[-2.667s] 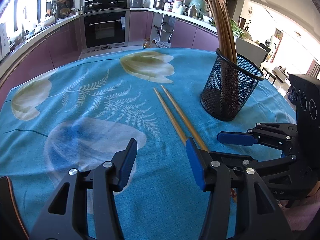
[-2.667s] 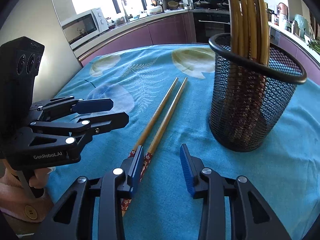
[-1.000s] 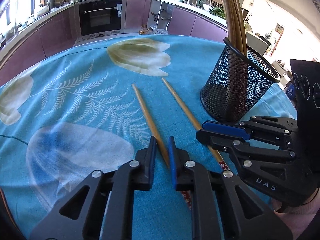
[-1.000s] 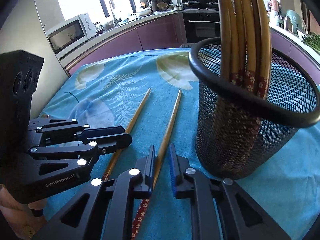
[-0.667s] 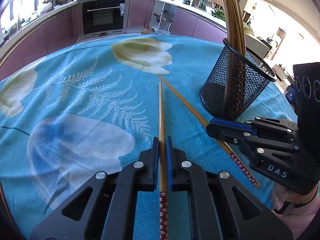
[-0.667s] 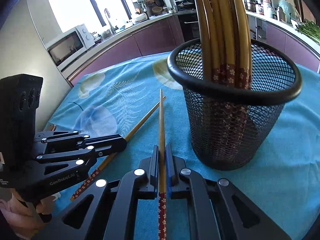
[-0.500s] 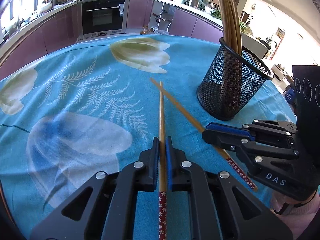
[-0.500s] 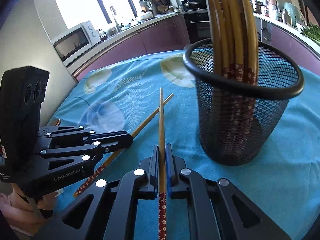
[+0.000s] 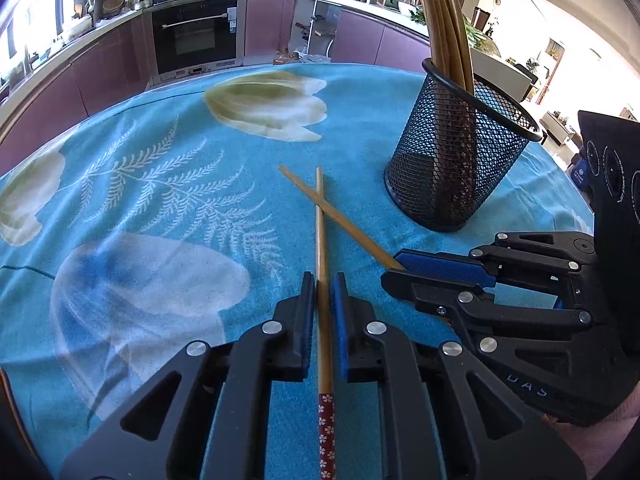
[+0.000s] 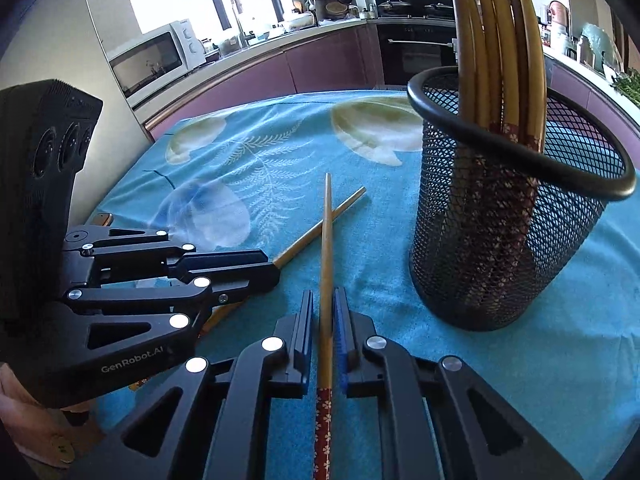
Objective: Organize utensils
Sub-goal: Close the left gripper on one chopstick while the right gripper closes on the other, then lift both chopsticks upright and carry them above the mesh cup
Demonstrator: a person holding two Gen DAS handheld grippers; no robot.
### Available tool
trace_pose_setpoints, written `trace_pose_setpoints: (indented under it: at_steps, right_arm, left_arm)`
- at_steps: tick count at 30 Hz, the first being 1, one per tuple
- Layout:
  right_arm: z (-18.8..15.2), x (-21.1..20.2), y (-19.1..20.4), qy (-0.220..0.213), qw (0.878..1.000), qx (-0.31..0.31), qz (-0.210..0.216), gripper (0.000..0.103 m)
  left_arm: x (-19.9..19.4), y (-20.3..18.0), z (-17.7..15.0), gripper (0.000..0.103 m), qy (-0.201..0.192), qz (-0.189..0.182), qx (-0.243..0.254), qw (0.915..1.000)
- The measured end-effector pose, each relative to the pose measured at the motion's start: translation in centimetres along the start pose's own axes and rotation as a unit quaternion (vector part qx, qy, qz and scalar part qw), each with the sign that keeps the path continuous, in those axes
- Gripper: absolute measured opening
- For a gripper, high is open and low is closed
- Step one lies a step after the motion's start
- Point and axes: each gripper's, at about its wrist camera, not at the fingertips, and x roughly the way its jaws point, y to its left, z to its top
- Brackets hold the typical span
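My left gripper (image 9: 322,280) is shut on a bamboo chopstick (image 9: 319,216) near its red flowered end, and its jaws are opening slightly with the stick still between them. My right gripper (image 10: 325,296) grips a second chopstick (image 10: 327,220) the same way, its jaws also easing open. The two sticks cross at their thin ends above the teal tablecloth (image 9: 160,200). In the left wrist view the right gripper (image 9: 400,268) sits beside mine on the right. A black mesh holder (image 10: 500,240) with several chopsticks (image 10: 496,40) stands to the right, also in the left wrist view as the holder (image 9: 452,168).
The table carries a teal cloth with pale tulip and fern prints. Behind it runs a kitchen counter with an oven (image 9: 196,36) and a microwave (image 10: 152,60). A person's hand (image 10: 24,420) holds the left gripper's body.
Both grippers went from open to shut, each on one chopstick lying on the cloth. The sticks now point forward along the fingers and cross at their tips.
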Motion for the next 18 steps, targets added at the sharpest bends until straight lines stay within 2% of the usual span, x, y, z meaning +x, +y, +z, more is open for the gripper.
trace_pose_setpoints:
  at_steps: [7, 18]
  right_arm:
    - [0.0, -0.1, -0.2, -0.001, 1.000, 0.003, 0.001, 0.006]
    - [0.1, -1.4, -0.7, -0.015, 1.000, 0.014, 0.018, 0.006]
  left_arm:
    - [0.2, -0.1, 0.2, 0.008, -0.003, 0.006, -0.002, 1.0000]
    - [-0.7, 0.0, 0.4, 0.007, -0.014, -0.004, -0.011, 0.9998]
